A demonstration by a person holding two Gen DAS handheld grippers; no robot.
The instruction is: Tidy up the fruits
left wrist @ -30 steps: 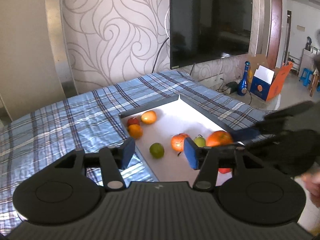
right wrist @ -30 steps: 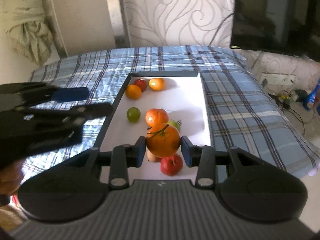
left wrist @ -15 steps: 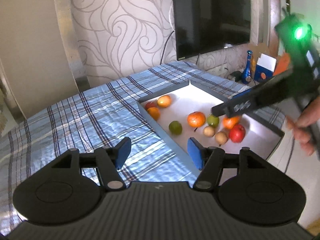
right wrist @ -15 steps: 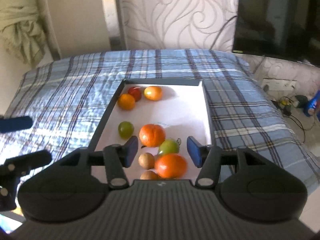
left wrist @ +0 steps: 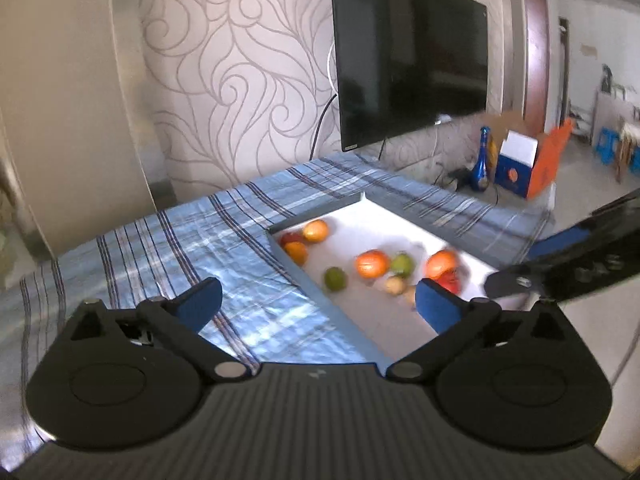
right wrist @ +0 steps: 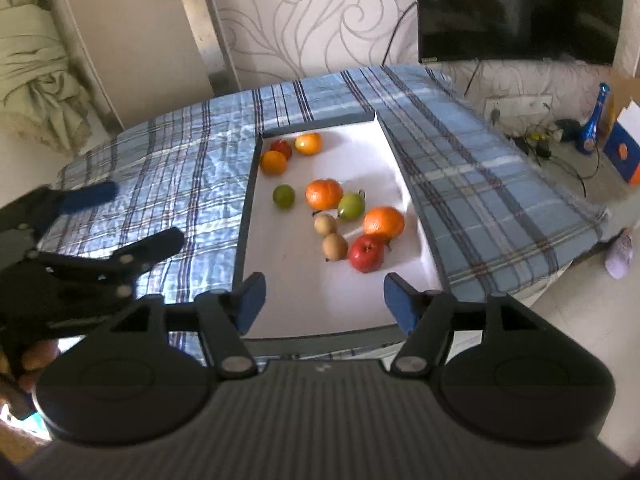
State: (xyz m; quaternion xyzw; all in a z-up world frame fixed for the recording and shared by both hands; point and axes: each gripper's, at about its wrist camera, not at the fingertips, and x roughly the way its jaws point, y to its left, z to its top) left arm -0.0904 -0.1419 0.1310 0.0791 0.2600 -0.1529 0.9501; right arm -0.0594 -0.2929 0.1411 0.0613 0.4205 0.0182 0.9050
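A white tray with a grey rim (right wrist: 244, 232) lies on a blue plaid cloth and holds several fruits. A large orange (right wrist: 384, 222) rests by a red apple (right wrist: 366, 254), two small brown fruits (right wrist: 335, 246), a green pear (right wrist: 351, 206), a tangerine (right wrist: 324, 194) and a lime (right wrist: 283, 196). More fruit (right wrist: 273, 162) sits in the far left corner. My right gripper (right wrist: 325, 302) hangs over the tray's near end, its jaws opening with nothing between them. My left gripper (left wrist: 318, 302) is over the cloth and the tray's left rim (left wrist: 304, 284), jaws opening wide and empty.
A television (left wrist: 408, 52) hangs on the patterned wall behind. A blue bottle (left wrist: 482, 160) and an orange and white box (left wrist: 528, 164) stand on the floor at the right. A bundle of pale fabric (right wrist: 36, 80) lies at the far left. The cloth's edge drops off at the right.
The right gripper let go of the large orange, which now lies in the tray, and drew back and up. The left gripper pulled back off the tray. Both sets of jaws spread wider.
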